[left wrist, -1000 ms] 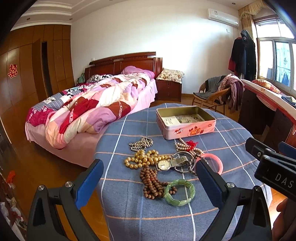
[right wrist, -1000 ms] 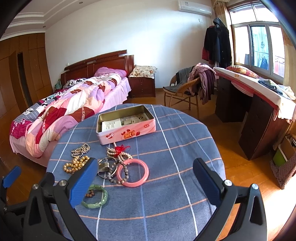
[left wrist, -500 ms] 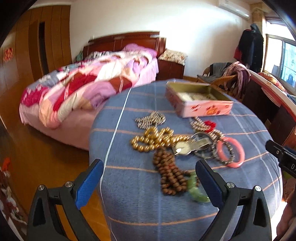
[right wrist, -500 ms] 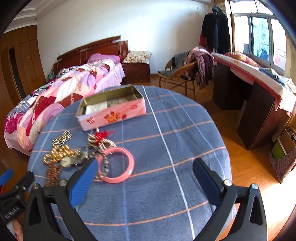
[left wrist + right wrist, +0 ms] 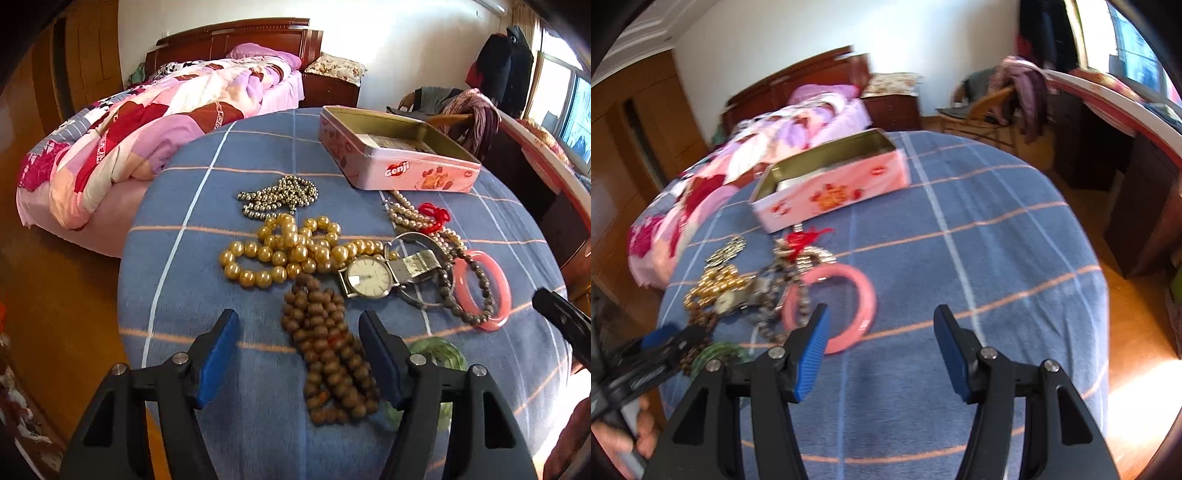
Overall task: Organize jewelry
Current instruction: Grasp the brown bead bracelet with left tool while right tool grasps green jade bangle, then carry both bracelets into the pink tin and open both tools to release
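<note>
Both cameras have dropped low and close to the round worktop [image 5: 229, 177], whose blue checked cloth now fills most of each view where a second ago the bedroom did. The pink tin [image 5: 402, 162] sits open in the upper right of the left view and at upper centre of the right view [image 5: 831, 184], with no jewelry in it yet, so the sorting looks barely begun. The left tongs [image 5: 299, 347] have narrowed from a wide spread and now straddle the brown wooden beads [image 5: 325, 354] at lower centre, jaws still apart and not touching them; a grasp of that string seems to be the step in hand. The right tongs [image 5: 881, 343] have also narrowed but stay open and hold nothing, their left finger just over the rim of the pink bangle [image 5: 846, 295], left of centre. The gold beads [image 5: 288, 251] and the watch [image 5: 369, 277] lie untouched mid-frame, and the green bangle [image 5: 436, 354] is half hidden behind the left tongs' right finger.
</note>
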Demonstrator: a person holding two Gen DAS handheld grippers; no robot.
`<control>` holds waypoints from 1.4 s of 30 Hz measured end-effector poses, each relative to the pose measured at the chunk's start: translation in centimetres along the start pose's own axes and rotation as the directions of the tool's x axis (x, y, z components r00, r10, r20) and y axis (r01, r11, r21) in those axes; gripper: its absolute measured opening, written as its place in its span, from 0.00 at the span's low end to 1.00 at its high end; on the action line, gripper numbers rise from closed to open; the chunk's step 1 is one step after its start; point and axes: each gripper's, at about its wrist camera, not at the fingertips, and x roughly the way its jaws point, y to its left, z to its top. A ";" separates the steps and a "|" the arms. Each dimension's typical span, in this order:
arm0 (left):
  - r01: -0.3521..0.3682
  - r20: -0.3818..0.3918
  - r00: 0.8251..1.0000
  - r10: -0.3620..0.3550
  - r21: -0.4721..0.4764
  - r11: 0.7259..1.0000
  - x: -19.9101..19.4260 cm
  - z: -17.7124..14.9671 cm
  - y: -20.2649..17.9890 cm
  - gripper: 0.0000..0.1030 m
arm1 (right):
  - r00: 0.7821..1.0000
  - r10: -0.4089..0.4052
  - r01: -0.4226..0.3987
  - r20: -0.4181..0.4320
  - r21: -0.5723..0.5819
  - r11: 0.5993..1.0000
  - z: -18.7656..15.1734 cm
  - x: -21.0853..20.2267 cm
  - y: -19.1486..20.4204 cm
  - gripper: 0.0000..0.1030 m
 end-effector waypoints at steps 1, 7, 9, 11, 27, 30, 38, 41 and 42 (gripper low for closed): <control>-0.004 0.001 1.000 0.004 0.009 1.000 0.2 0.1 0.0 0.62 | 0.999 0.041 -0.041 -0.011 -0.018 0.999 0.0 0.2 0.4 0.59; 0.032 -0.011 0.999 -0.031 0.120 0.992 0.8 -0.2 -0.4 0.30 | 0.980 0.180 -0.191 -0.083 -0.150 0.970 -0.9 0.8 4.1 0.59; 0.092 0.000 0.996 -0.092 0.088 0.992 0.4 -0.1 0.5 0.22 | 0.974 0.200 -0.218 -0.108 -0.186 0.958 -1.1 1.2 5.5 0.58; 0.124 0.043 0.991 -0.128 0.079 0.989 -0.7 0.1 1.2 0.22 | 0.966 0.219 -0.243 -0.135 -0.209 0.947 -1.2 1.6 6.5 0.52; 0.142 0.200 0.969 -0.147 0.040 0.989 -4.6 2.7 4.4 0.22 | 0.950 0.204 -0.264 -0.239 -0.255 0.930 -1.1 5.7 9.4 0.11; 0.142 0.193 0.970 -0.148 0.041 0.989 -4.4 2.7 4.2 0.22 | 0.933 0.270 -0.319 -0.237 -0.199 0.927 -0.3 4.9 8.3 0.11; 0.153 0.197 0.967 -0.159 0.048 0.987 -4.0 4.0 3.6 0.22 | 0.963 0.257 -0.266 -0.083 -0.117 0.957 4.4 1.8 4.2 0.11; 0.163 0.198 0.965 -0.172 0.062 0.985 -3.5 5.0 2.6 0.22 | 0.973 0.228 -0.229 -0.034 -0.061 0.971 6.0 1.8 2.4 0.11; 0.166 0.199 0.964 -0.177 0.068 0.984 -3.3 5.4 2.3 0.22 | 0.976 0.219 -0.219 -0.018 -0.039 0.975 6.7 1.9 1.8 0.11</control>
